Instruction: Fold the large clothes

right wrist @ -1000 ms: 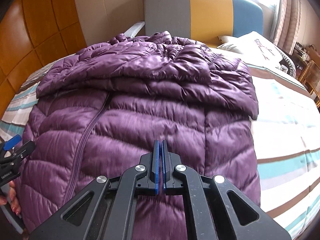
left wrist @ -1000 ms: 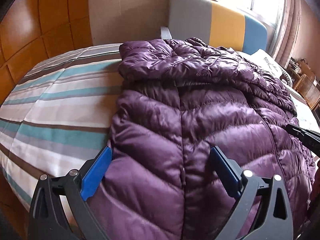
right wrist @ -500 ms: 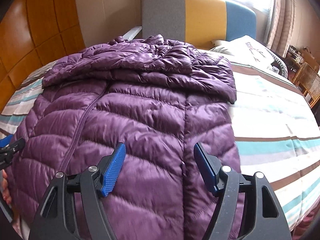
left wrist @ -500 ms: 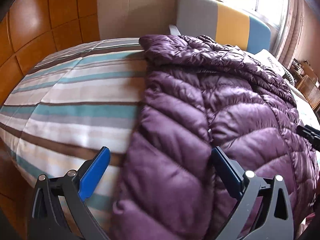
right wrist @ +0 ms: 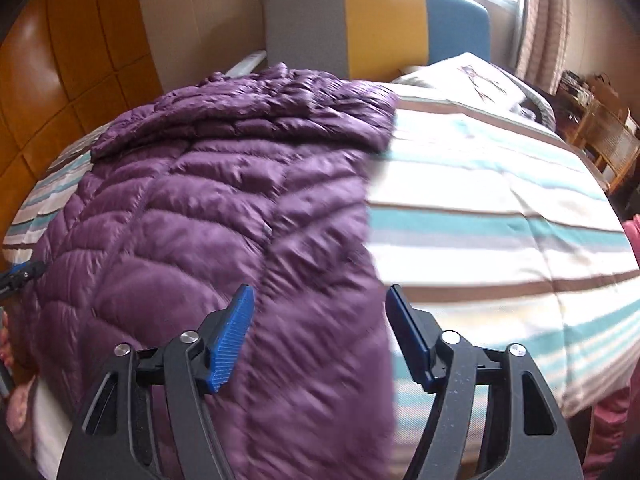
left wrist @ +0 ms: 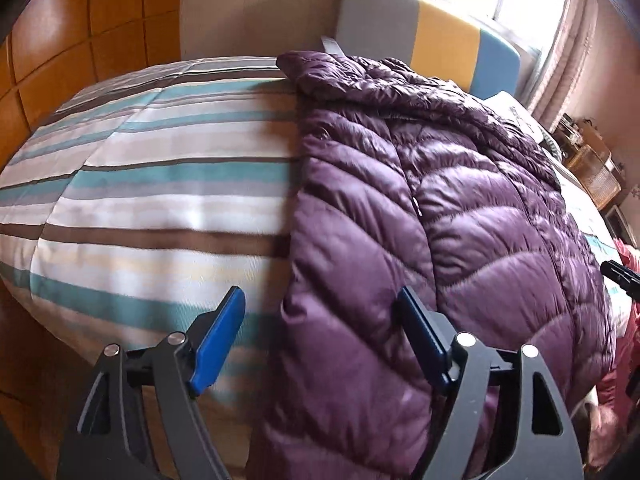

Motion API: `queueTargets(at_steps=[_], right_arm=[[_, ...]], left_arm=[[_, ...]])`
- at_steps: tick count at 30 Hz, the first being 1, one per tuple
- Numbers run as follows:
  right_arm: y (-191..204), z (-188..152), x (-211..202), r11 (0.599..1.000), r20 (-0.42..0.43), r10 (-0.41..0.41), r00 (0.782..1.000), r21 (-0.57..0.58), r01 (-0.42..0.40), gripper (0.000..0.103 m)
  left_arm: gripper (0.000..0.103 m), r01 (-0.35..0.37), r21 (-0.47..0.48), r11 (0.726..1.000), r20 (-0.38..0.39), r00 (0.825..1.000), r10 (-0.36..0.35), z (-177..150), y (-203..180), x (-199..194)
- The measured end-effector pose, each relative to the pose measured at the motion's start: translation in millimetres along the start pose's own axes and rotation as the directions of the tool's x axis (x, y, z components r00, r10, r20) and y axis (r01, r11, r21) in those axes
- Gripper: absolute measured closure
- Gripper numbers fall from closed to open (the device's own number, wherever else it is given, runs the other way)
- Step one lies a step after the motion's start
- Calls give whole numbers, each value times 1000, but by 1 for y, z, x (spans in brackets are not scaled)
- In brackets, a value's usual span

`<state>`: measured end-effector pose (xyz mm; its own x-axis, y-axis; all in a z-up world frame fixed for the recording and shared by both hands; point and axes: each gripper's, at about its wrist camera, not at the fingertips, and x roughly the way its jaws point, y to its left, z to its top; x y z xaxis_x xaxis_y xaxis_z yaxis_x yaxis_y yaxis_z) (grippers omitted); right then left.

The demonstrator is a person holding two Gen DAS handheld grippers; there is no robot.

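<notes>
A: Jacket (left wrist: 460, 216), purple and quilted, lies spread on your striped bedspread (left wrist: 160, 184), collar end toward the headboard (left wrist: 424, 36). From your left wrist view its near hem drops behind the tool and runs out of the bottom of the picture, so you cannot see where it ends.

B: And the far part?

A: The top is folded or bunched into a thick ridge; whether that is a hood or sleeves you cannot tell. In your right wrist view the whole jacket (right wrist: 224, 216) is smeared by motion blur, the seams hard to follow.

B: What are my tools doing?

A: Your left gripper (left wrist: 320, 320) straddles the jacket's left edge: one blue pad over bare bedspread, the other over the quilting. Its jaws are closing, with the jacket's edge between them, and the pads do not press on anything. Your right gripper (right wrist: 320, 318) straddles the right edge the same way, jaws also closing a little, the pads clear of the fabric.

B: Anything else at the margins?

A: A pillow (right wrist: 472, 80) lies beside the headboard, partly hidden by the rise of the bed. Wooden furniture (right wrist: 604, 140) sits at the right, too small to make out. Pink cloth (left wrist: 624, 320) is cut off at the right border.
</notes>
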<state>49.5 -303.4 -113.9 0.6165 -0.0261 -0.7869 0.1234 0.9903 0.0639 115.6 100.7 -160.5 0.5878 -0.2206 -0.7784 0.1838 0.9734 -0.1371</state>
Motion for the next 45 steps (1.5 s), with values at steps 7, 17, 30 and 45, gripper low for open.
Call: queueTargets(at_steps=[7, 17, 30, 45], right_arm=[[-20, -33, -9, 999, -54, 51, 997, 11, -50, 43], [-22, -63, -13, 994, -117, 109, 987, 21, -107, 43], [-10, -64, -34, 972, -64, 229, 971, -32, -232, 99], [-30, -42, -141, 864, 242, 501, 831, -83, -496, 99]], left_arm=[[33, 40, 45, 998, 8, 999, -40, -16, -2, -9], [38, 93, 101, 991, -60, 994, -87, -38, -1, -19], [98, 199, 152, 968, -30, 980, -197, -36, -15, -51], [99, 273, 192, 943, 335, 885, -324, -17, -11, -181]])
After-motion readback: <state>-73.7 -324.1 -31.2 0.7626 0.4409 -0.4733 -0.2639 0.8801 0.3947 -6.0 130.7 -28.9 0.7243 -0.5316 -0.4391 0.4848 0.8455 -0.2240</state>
